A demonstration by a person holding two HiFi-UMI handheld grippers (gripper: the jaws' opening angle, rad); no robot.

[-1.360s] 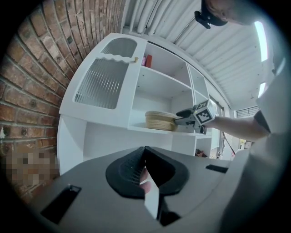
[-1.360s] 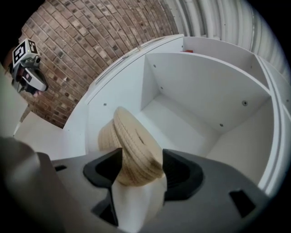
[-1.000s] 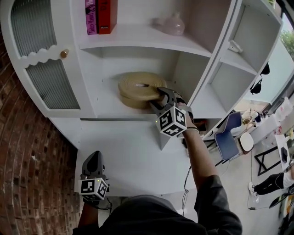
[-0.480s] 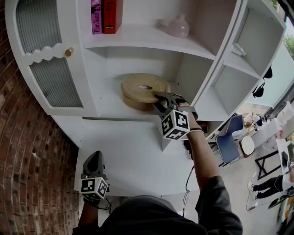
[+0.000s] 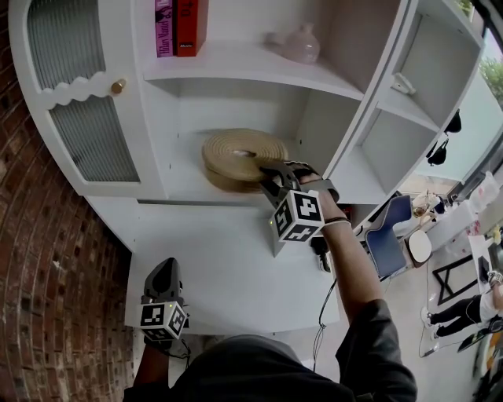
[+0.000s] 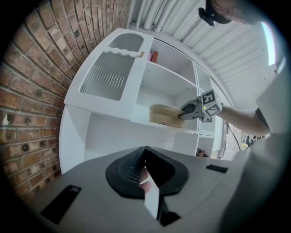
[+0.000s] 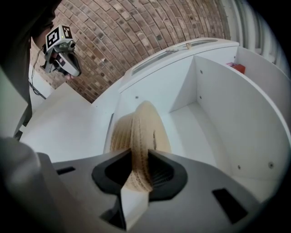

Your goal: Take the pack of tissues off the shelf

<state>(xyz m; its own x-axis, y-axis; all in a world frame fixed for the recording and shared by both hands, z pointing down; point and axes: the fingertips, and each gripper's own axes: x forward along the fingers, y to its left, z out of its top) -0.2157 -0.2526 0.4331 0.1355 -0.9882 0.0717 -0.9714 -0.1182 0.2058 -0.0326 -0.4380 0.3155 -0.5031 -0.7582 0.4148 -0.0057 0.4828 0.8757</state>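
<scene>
The pack of tissues [image 5: 236, 153], a round, tan, ribbed disc with a slot in its top, lies flat on the middle shelf of the white shelf unit [image 5: 236, 72], just above the centre of the head view. The right gripper [image 5: 267, 177] reaches in from the lower right and meets the disc at its near right edge. In the right gripper view the tan rim [image 7: 141, 132] stands between the two jaws and fills the gap, both pads touching it as the jaws are closing on it. The left gripper [image 5: 163, 271] hangs at the lower left of the head view, over the front of the white counter [image 5: 228, 267], well apart from the shelf; in its own view the jaws are clenched together. On the top shelf, at the upper edge of the frame, a pink book [image 5: 164, 27] and a red book [image 5: 189, 23] stand upright side by side, with a pale pink vase [image 5: 299, 43] to their right. A ribbed-glass cabinet door [image 5: 86, 133] with a round knob [image 5: 118, 86] fills the upper left, beside a brick wall [image 5: 47, 275].
</scene>
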